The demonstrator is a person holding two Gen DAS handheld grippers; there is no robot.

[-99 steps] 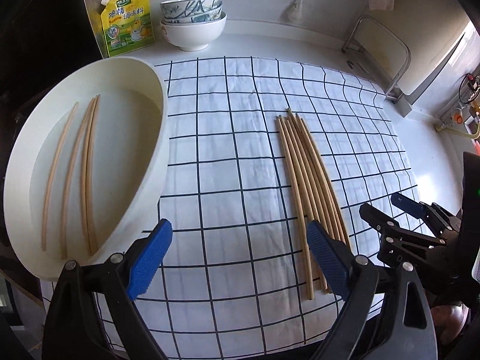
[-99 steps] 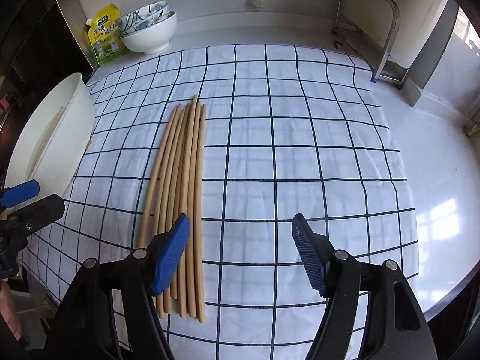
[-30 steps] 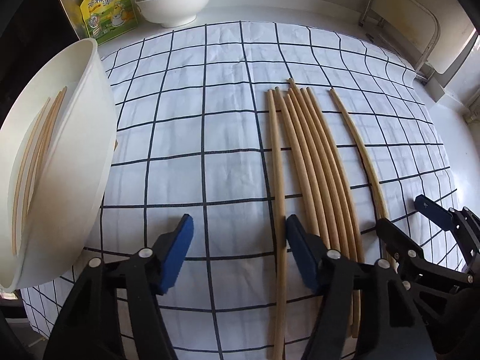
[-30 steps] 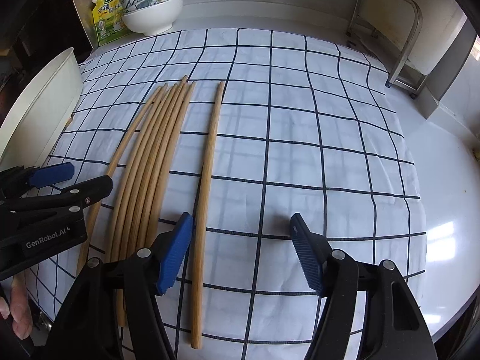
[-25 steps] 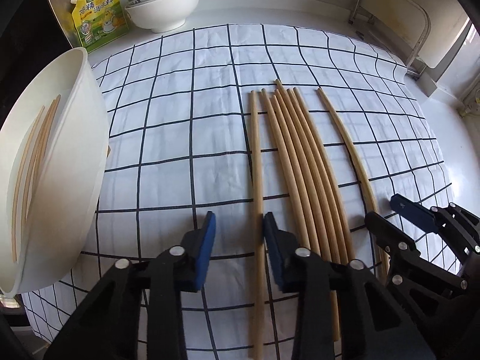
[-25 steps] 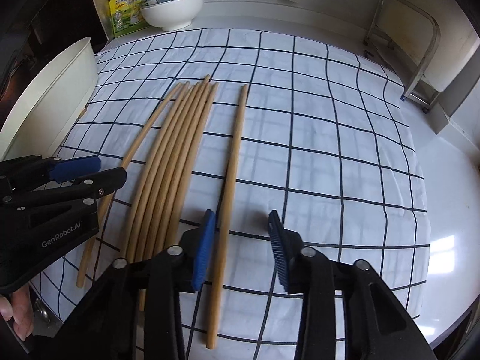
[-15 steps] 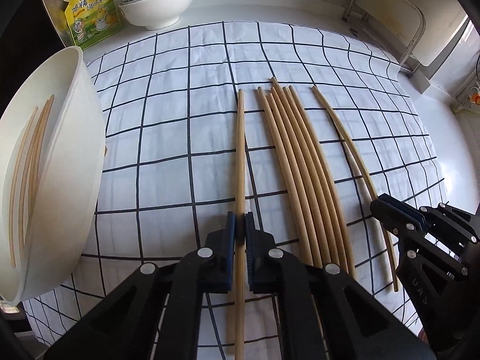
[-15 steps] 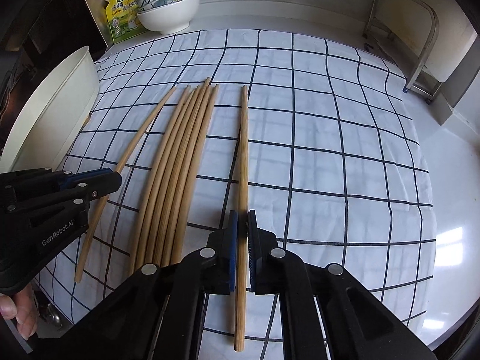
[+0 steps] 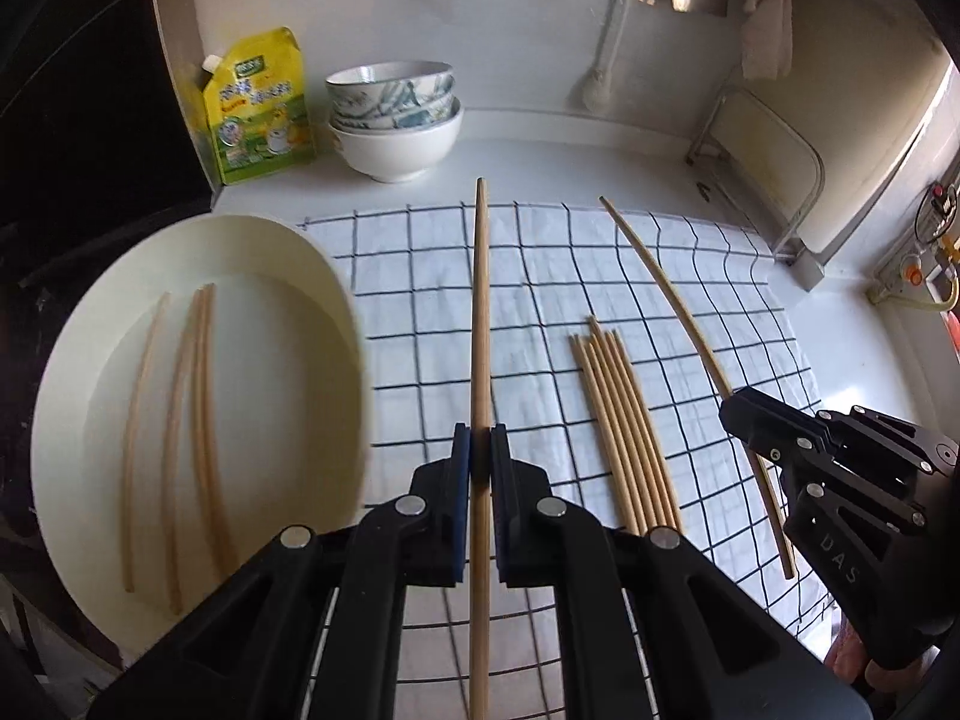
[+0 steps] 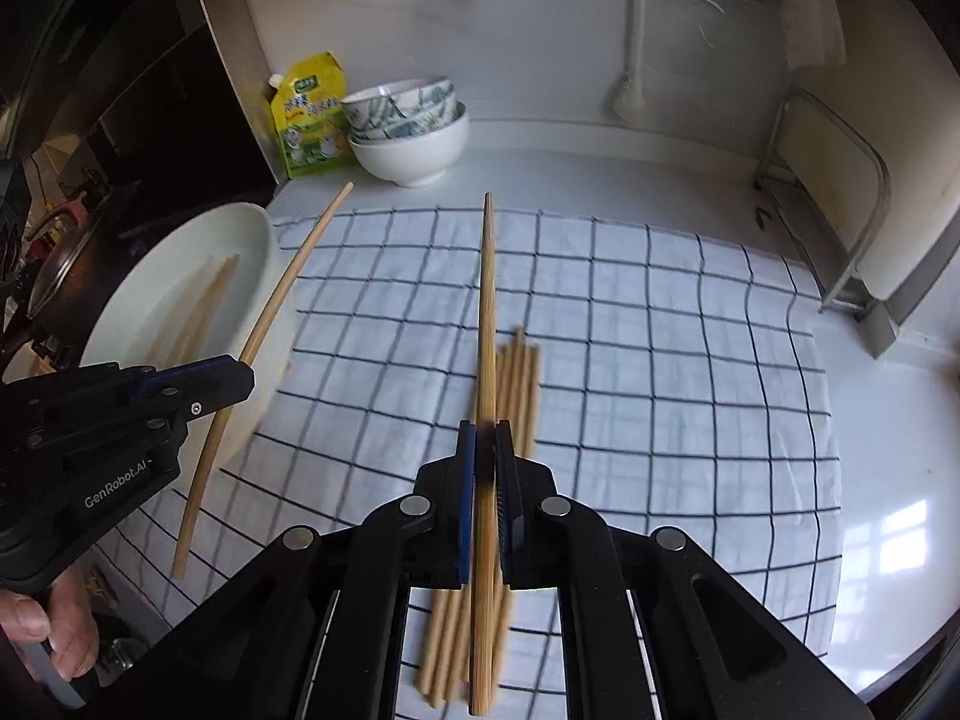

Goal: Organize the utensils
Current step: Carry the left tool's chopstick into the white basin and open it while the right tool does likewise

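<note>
**Both grippers lifting one chopstick each toward the basin**

We are working over the checked cloth (image 9: 420, 312), which is covering most of the counter. To our left, the white basin (image 9: 336, 312) is holding three chopsticks already, so we judge it the collecting place. The loose bundle (image 9: 624, 420) is lying on the cloth between our grippers. Our left gripper (image 9: 480, 462) is pinching its chopstick (image 9: 480, 312) near the lower third, fingers pressed onto it. Our right gripper (image 10: 485, 468) is clamping another chopstick (image 10: 487, 324) likewise, raised above the bundle. Stacked bowls (image 9: 396, 120) and a yellow pouch (image 9: 258, 108) are sitting at the back, well apart. The basin rim is standing in the path; long sticks may catch it.
</note>
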